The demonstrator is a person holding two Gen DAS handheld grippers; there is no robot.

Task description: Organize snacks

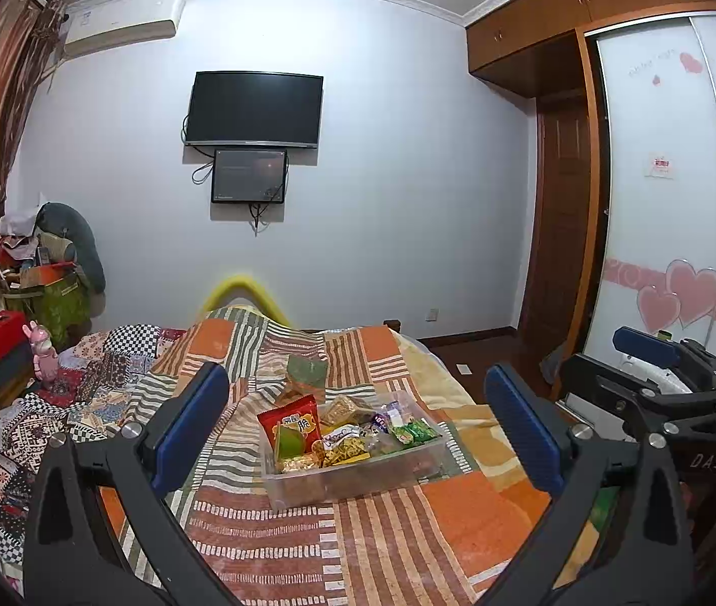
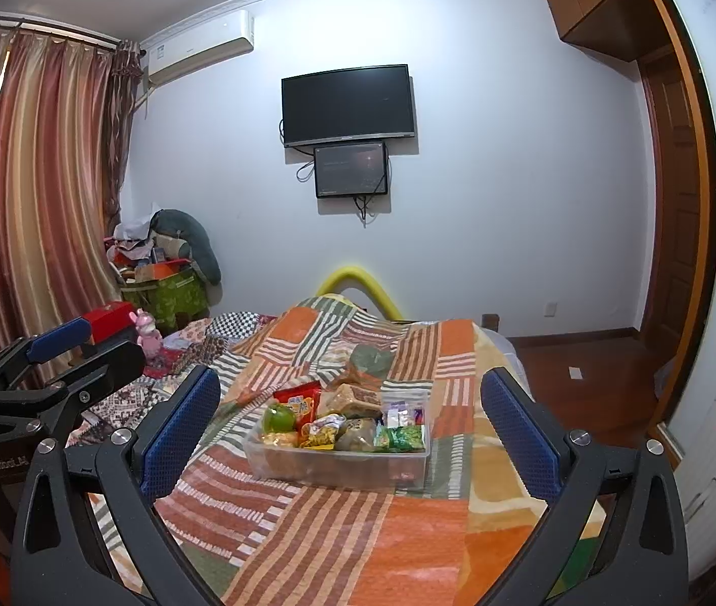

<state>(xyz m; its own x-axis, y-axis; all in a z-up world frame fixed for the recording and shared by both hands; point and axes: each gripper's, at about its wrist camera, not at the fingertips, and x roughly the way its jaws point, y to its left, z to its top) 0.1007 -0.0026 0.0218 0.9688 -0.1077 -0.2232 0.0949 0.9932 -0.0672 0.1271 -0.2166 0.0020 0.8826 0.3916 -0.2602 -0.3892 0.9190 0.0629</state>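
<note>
You were facing a bed [image 1: 459, 515] covered by a soft patchwork quilt [image 2: 337, 530] of orange blocks and brown, green and white stripes, rumpled toward the far end. Behind it stood a plain pale wall with a flat black television [image 1: 254, 108] and a smaller dark screen [image 1: 249, 177] just below it. Heavy striped curtains [image 2: 29, 192] hung in folds on the left.

Near the middle of the quilt sat the clear plastic box [image 1: 358, 474], rectangular with rounded corners and see-through walls. It was packed with snacks: a glossy red bag [image 1: 292, 426] standing at its left end, a round green fruit [image 2: 277, 419] beside that, crinkly green packets [image 1: 416, 432] at the right end, and a yellow packet [image 2: 320, 437] in front. A flat green pouch [image 1: 309, 368] lay on the quilt just beyond the box.

Your left gripper [image 1: 358, 439] had its fingers spread wide with nothing between them, black arms with blue textured pads [image 1: 191, 424]. Your right gripper [image 2: 350, 434] was likewise wide and empty, well short of the box.
</note>
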